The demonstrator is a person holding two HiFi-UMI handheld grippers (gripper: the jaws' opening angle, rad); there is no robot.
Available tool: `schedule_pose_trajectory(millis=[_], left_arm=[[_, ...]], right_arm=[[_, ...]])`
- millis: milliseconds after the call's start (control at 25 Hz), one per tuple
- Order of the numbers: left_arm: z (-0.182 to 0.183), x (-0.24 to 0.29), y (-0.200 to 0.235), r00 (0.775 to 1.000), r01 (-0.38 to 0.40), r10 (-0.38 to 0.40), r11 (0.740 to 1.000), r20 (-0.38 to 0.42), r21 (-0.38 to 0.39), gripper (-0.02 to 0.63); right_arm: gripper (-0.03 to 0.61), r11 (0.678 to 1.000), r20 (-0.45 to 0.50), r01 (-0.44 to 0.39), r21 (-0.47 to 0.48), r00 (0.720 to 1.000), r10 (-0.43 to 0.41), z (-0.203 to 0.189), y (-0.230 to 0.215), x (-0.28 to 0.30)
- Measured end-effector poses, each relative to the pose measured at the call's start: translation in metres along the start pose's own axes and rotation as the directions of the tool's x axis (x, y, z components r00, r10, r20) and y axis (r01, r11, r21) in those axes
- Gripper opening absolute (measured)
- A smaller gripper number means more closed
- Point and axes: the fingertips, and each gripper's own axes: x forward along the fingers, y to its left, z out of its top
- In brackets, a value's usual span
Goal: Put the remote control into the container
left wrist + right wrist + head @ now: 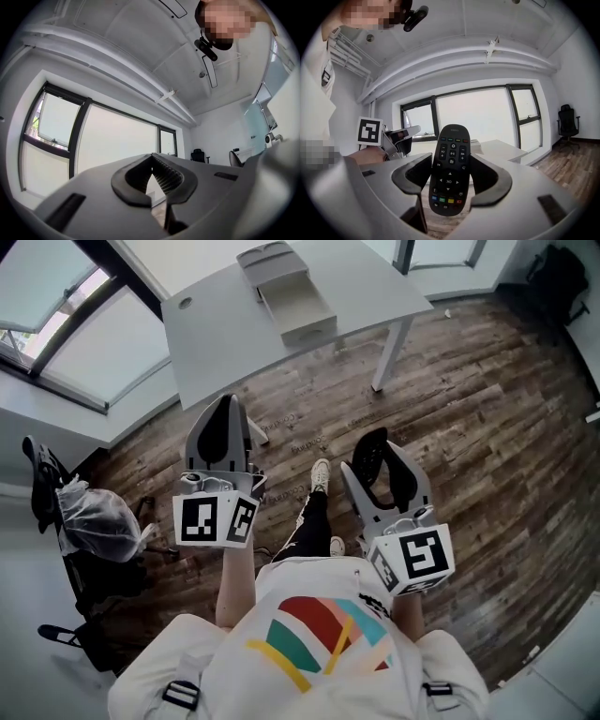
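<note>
A black remote control (450, 168) with coloured buttons stands upright between the jaws of my right gripper (450, 161), which is shut on it. In the head view the remote (368, 463) shows as a dark shape in the right gripper (375, 470), held over the wooden floor. My left gripper (223, 427) is beside it, shut with nothing between its jaws, and in its own view the left gripper (151, 158) has its tips touching. The grey container (298, 306), an open tray, sits on the white table (206, 334) ahead of both grippers.
A table leg (389, 357) stands ahead on the right. An office chair with a plastic bag (89, 521) is at the left by the windows (56, 324). The person's leg and shoes (321, 479) are below the grippers. Another black chair (568, 123) stands far right.
</note>
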Motion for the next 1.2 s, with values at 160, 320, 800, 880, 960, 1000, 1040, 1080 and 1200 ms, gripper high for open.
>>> schedule_pose_trajectory(millis=[160,320,800,880,960,1000,1040,1080,1200], left_arm=[[-0.01,0.034,0.026,1.0,-0.019,0.019,1.0,-0.003,-0.023,0.008],[-0.011,0.066,0.06,0.999,-0.046,0.046,0.998,-0.001,-0.037,0.008],[-0.028,0.138,0.186,0.981,-0.195,0.195,0.98,-0.017,0.037,0.008],[-0.035,0.149,0.196,0.98,-0.195,0.196,0.98,-0.025,0.033,0.008],[-0.041,0.157,0.202,0.98,-0.197,0.197,0.98,-0.034,0.012,0.008],[-0.044,0.16,0.204,0.98,-0.198,0.198,0.98,-0.036,-0.003,0.008],[-0.047,0.162,0.207,0.979,-0.2,0.199,0.979,-0.038,-0.025,0.008],[-0.05,0.164,0.21,0.979,-0.203,0.201,0.978,-0.039,-0.057,0.008],[-0.06,0.166,0.216,0.978,-0.211,0.207,0.966,-0.039,-0.152,0.008]], right_arm=[[0.256,0.999,-0.019,-0.027,-0.024,0.999,0.027,0.007,-0.007,0.046],[0.256,0.999,-0.046,-0.04,-0.027,0.998,0.038,0.022,-0.015,0.098],[0.256,0.973,-0.122,-0.176,-0.151,0.98,0.158,0.061,0.002,0.264],[0.256,0.976,-0.148,-0.159,-0.151,0.98,0.136,0.058,-0.006,0.278],[0.256,0.98,-0.175,-0.143,-0.14,0.978,0.117,0.055,-0.014,0.288],[0.256,0.982,-0.185,-0.141,-0.126,0.976,0.116,0.054,-0.017,0.292],[0.256,0.984,-0.194,-0.145,-0.108,0.973,0.122,0.054,-0.018,0.297],[0.256,0.984,-0.203,-0.154,-0.09,0.97,0.133,0.053,-0.018,0.302],[0.256,0.977,-0.238,-0.191,-0.091,0.957,0.164,0.05,-0.011,0.313]])
